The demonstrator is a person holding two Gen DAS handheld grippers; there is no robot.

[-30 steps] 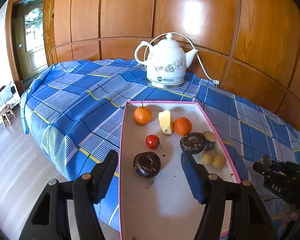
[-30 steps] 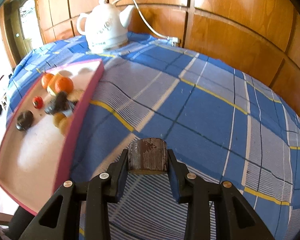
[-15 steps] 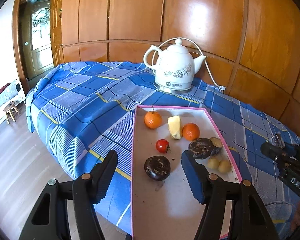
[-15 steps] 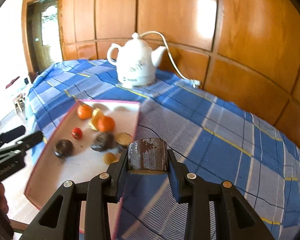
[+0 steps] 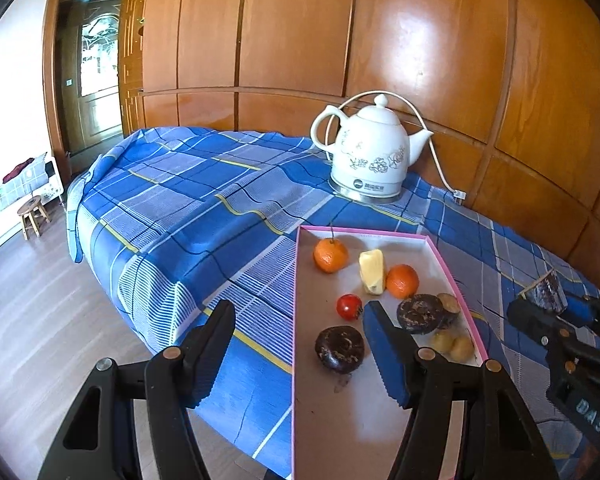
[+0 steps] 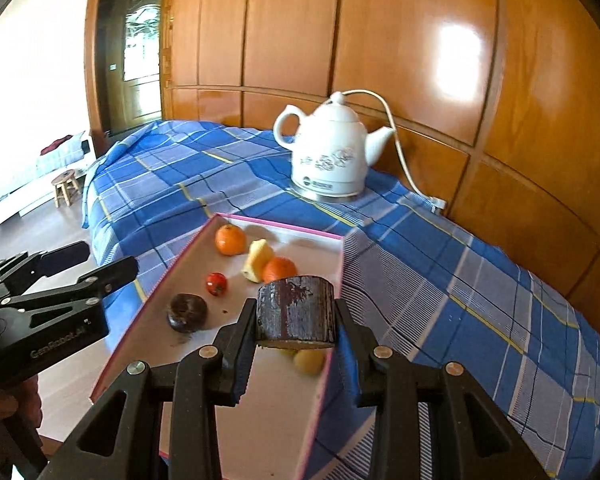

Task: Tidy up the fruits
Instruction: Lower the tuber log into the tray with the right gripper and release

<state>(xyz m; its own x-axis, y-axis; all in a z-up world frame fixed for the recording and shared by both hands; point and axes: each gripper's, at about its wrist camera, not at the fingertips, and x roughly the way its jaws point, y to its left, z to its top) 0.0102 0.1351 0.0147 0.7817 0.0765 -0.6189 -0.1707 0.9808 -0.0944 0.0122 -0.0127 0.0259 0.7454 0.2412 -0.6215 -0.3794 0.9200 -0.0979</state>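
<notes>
Your right tongs point(image 6: 296, 322) were clamped on a dark, flat-cut chunk of fruit point(image 6: 295, 312), the pads pressing its two sides and the piece carried clear of the cloth, so in my reading the step in hand was the carry toward the tray and not yet the drop. Just below and beyond the held chunk lay the pink-rimmed tray point(image 6: 337, 296), with its right rim running under your right tong; two pale yellow fruits point(image 6: 309, 360) sat almost directly beneath the piece. Your left tongs point(image 5: 298, 354) stood apart and empty, one finger over the blue checked cloth point(image 5: 188, 216) and the other over the tray floor, with a dark round fruit point(image 5: 340, 348) just past the tips. Further ahead of them sat a small red tomato point(image 5: 349, 306), a second dark fruit point(image 5: 420, 314), a yellow wedge point(image 5: 372, 266) and two oranges point(image 5: 331, 255). Farthest off stood the white kettle point(image 5: 370, 156) against the wood panelling. The next move, I judge, called for you to bring the chunk over bare tray floor, lower it clear of the yellow fruits, and only then part the tongs.
</notes>
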